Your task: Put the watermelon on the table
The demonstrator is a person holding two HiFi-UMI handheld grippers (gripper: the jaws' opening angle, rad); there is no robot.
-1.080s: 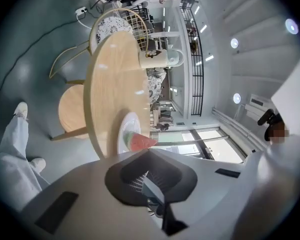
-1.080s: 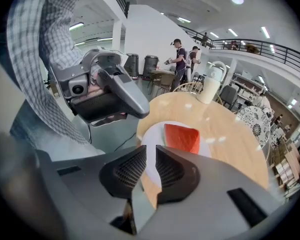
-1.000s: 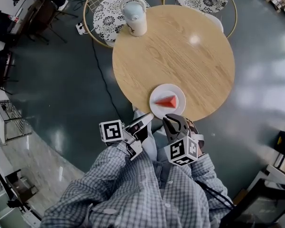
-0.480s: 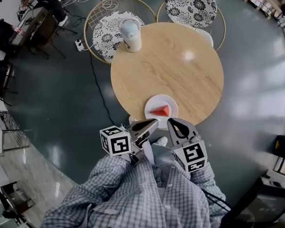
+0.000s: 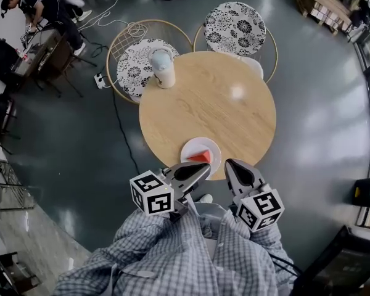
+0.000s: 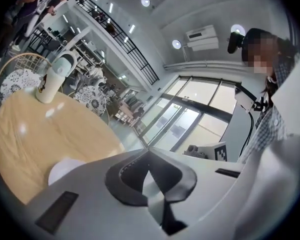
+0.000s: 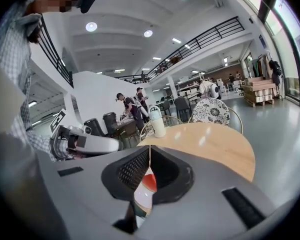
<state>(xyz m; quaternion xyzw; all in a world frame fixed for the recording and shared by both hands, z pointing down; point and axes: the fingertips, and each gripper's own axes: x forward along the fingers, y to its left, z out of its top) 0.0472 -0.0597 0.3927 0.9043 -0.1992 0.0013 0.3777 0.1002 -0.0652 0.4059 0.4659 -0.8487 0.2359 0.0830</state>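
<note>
A red watermelon wedge lies on a white plate at the near edge of the round wooden table. My left gripper and right gripper hover side by side just short of that edge, in front of my chest. Both are shut and hold nothing. In the left gripper view the jaws meet at the tips, with the plate low on the left. In the right gripper view the shut jaws frame the watermelon behind them.
A pale lidded jug stands at the table's far left edge. Two wire chairs with patterned cushions stand behind the table. A cable and power strip lie on the dark floor. People sit at a desk far left.
Both grippers have risen and rolled, staying shut and empty. The table looks smaller and further off now. The watermelon and plate have stayed in place on the table.
</note>
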